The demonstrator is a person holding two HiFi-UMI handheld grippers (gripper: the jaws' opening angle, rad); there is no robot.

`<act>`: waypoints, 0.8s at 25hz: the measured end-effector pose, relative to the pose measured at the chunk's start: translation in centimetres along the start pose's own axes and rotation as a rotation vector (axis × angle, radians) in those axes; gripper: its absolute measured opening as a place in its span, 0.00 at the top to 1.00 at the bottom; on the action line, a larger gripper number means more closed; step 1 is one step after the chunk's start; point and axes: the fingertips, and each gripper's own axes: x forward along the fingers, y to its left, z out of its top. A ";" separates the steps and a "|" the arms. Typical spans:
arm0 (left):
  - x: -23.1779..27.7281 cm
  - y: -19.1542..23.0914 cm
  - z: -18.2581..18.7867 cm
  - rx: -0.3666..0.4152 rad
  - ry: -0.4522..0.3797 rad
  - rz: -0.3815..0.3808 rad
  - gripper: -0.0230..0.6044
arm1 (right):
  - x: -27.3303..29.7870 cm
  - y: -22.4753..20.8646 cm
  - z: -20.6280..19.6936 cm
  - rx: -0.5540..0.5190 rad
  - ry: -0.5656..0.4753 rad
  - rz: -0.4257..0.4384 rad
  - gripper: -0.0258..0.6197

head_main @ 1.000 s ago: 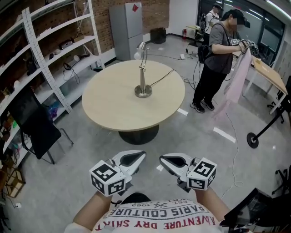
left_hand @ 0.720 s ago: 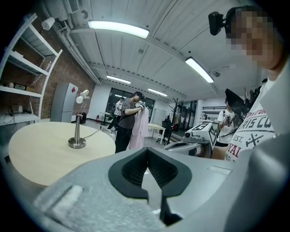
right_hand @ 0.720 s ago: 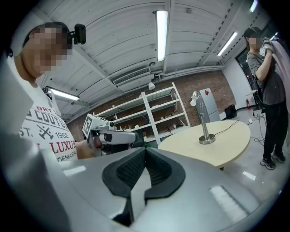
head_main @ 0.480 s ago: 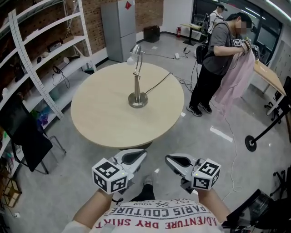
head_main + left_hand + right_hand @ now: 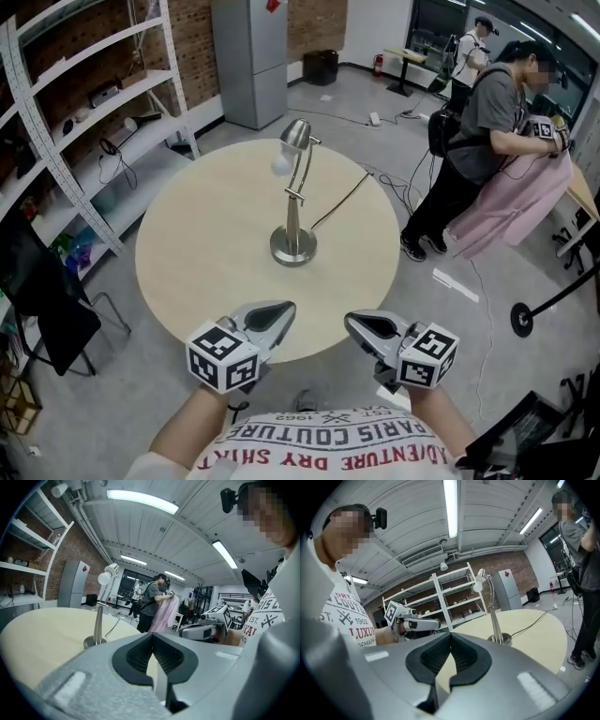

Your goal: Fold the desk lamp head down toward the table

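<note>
A silver desk lamp (image 5: pixel 292 202) stands upright near the middle of the round beige table (image 5: pixel 197 253), its head and white bulb (image 5: pixel 284 161) raised at the top, its cord running off to the right. It also shows in the left gripper view as the lamp (image 5: pixel 99 616) and in the right gripper view as the lamp (image 5: pixel 492 611). My left gripper (image 5: pixel 281 310) and right gripper (image 5: pixel 354 323) hover side by side over the table's near edge, well short of the lamp. Both are shut with nothing held.
A person with pink cloth (image 5: pixel 511 202) stands right of the table; another person (image 5: pixel 473 52) is farther back. White shelving (image 5: pixel 84 122) lines the left wall, with a grey fridge (image 5: pixel 248 56) behind. A black chair (image 5: pixel 42 300) sits at the left.
Both grippers have moved forward together, from over the bare floor to the table's near edge. The lamp now appears closer. Jaws stayed shut.
</note>
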 end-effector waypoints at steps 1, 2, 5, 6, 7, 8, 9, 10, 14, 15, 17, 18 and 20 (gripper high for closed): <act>0.3 1.0 0.6 0.005 -0.006 0.009 0.96 | 0.6 -0.8 0.6 -0.013 -0.004 -0.003 0.95; 0.5 1.8 1.0 0.010 -0.011 0.017 0.96 | 1.2 -1.5 1.0 -0.023 -0.008 -0.005 0.95; 1.2 3.5 1.8 0.011 -0.013 0.030 0.96 | 2.3 -2.8 2.0 -0.032 -0.019 -0.001 0.95; 1.5 3.9 2.1 0.011 -0.014 0.032 0.96 | 2.6 -3.2 2.2 -0.035 -0.019 0.002 0.95; 1.7 4.2 2.3 0.013 -0.015 0.036 0.96 | 2.9 -3.5 2.3 -0.038 -0.014 0.005 0.95; 2.0 4.6 2.5 0.019 -0.014 0.040 0.96 | 3.2 -3.9 2.3 -0.041 -0.007 0.009 0.95; 2.2 5.0 2.7 0.025 -0.011 0.046 0.96 | 3.7 -4.4 2.3 -0.042 -0.001 0.011 0.95; 2.4 5.5 2.8 0.027 -0.006 0.052 0.96 | 4.2 -5.0 2.2 -0.039 0.005 0.010 0.95; 3.5 8.1 2.7 -0.015 0.011 0.078 0.96 | 6.5 -8.2 1.3 -0.020 0.054 -0.001 0.95; 3.8 8.7 2.7 -0.026 0.010 0.088 0.96 | 7.1 -9.0 1.1 -0.020 0.068 0.002 0.95; 4.3 9.7 2.8 -0.041 0.011 0.108 0.96 | 8.2 -10.5 1.1 -0.029 0.090 0.010 0.95; 4.4 10.3 2.9 -0.048 0.013 0.119 0.96 | 8.9 -11.3 1.1 -0.038 0.101 0.013 0.95; 4.9 11.8 3.4 -0.057 0.014 0.140 0.96 | 10.8 -13.3 1.4 -0.062 0.122 0.013 0.95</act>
